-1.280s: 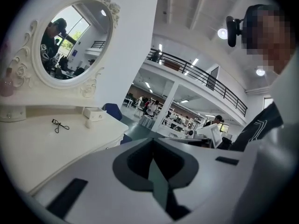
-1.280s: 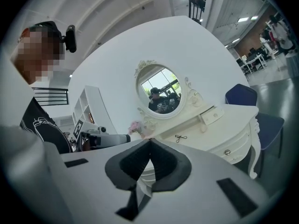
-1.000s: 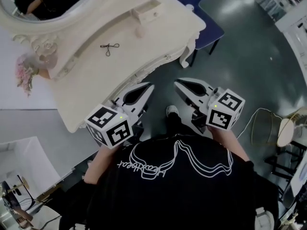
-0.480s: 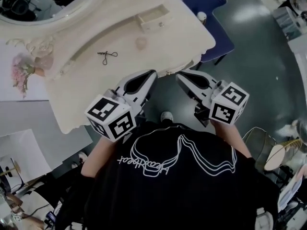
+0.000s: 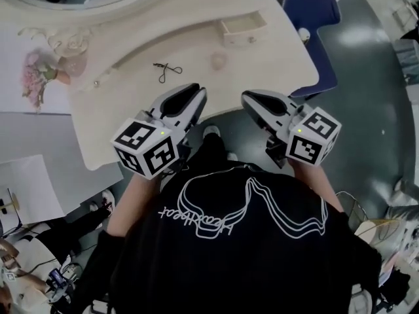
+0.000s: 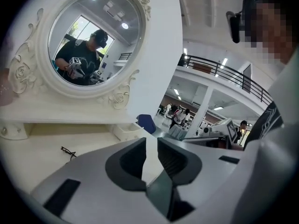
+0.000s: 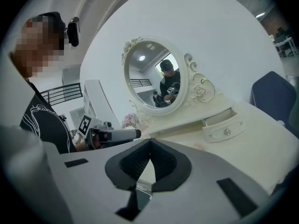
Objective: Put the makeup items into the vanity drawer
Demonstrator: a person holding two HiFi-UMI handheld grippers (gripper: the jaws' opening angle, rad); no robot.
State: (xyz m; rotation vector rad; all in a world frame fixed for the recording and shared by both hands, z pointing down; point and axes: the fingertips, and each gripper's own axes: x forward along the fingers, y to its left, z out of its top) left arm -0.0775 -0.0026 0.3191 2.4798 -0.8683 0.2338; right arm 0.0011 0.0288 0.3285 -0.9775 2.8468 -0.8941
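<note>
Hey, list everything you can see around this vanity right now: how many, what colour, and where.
vanity table: one, cream, in front of the person
mirror: one, oval with a cream carved frame, at the table's back
small drawer: one, cream, pulled open, on the tabletop at right
eyelash curler, as it seems: one, black, on the tabletop left of centre
small round item: one, pale pink, on the tabletop near the drawer; too small to identify
flowers: one bunch, pink, at the table's left end
chair: one, dark blue, beyond the table's right end
left gripper: white and grey, fingers just been opening, slightly apart, nothing between
right gripper: white and grey, fingers shut, empty
</note>
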